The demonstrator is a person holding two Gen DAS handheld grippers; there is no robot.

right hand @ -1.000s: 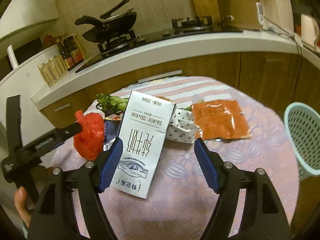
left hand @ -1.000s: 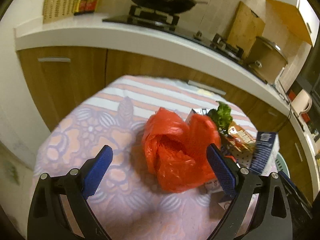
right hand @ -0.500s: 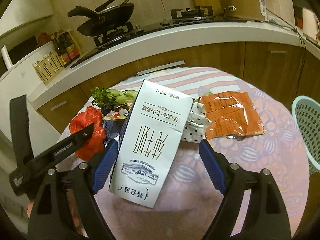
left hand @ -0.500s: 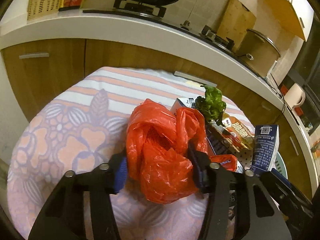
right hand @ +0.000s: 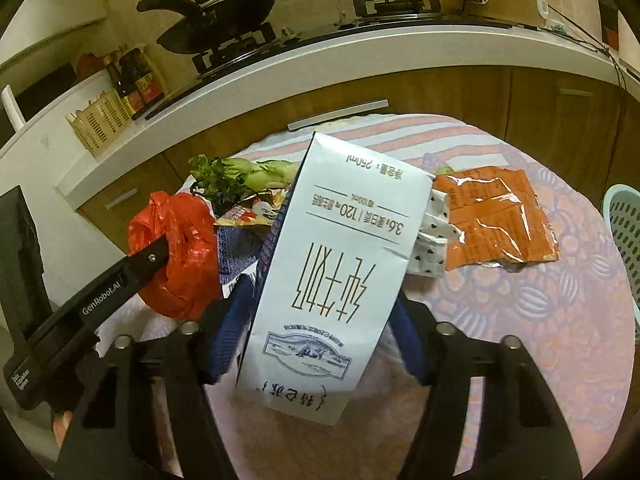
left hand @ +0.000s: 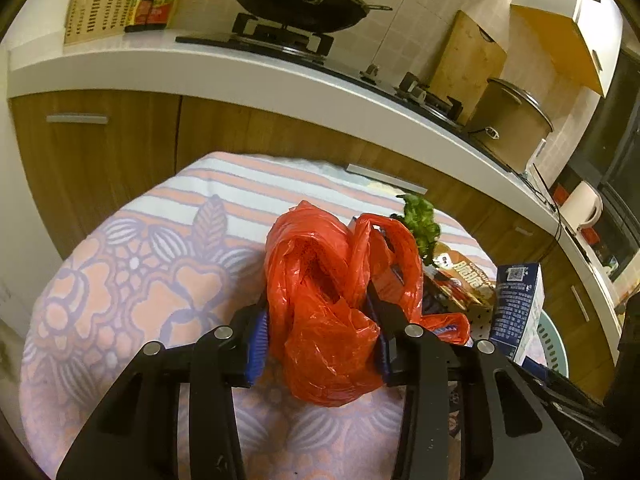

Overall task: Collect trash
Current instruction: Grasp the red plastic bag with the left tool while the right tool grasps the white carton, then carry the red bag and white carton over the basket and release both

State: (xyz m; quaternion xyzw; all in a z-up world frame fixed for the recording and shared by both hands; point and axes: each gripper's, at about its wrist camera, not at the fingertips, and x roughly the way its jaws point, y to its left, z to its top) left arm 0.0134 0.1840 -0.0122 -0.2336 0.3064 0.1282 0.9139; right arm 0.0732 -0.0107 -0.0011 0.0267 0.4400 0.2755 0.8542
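Gripping now: the left hand-held gripper [left hand: 320, 340] has the crumpled red plastic bag [left hand: 332, 300] between its blue pads, and its jaws are closing, the pads already pressing into the film on both sides.
Why the bag sits so: it lies bunched on the flowered table [left hand: 140, 280] at the left end of the litter, so a sideways squeeze on its bulk is probably the surest way to take something that has no firm edge.
Right side: the right hand-held gripper [right hand: 320, 328] straddles the white milk carton [right hand: 340, 264], its jaws closing; the left pad lies against the carton's side, while the right pad is partly hidden behind it, so I cannot tell whether that one presses yet.
Why the carton leans: it stands tilted with its print upside down toward the camera, likely tipped so that the narrow faces meet the pads.
Left over: leafy greens [right hand: 236, 174], printed snack wrappers [right hand: 248, 216], a spotted paper scrap [right hand: 430, 244] and a flattened orange packet [right hand: 496, 216] lie on the table behind and beside the carton.
Destination, as I judge: the pale green mesh basket [right hand: 626, 236] stands off the table's right edge, near the orange packet, and looks meant for the trash.
Risk: thin film may slip out when lifted.
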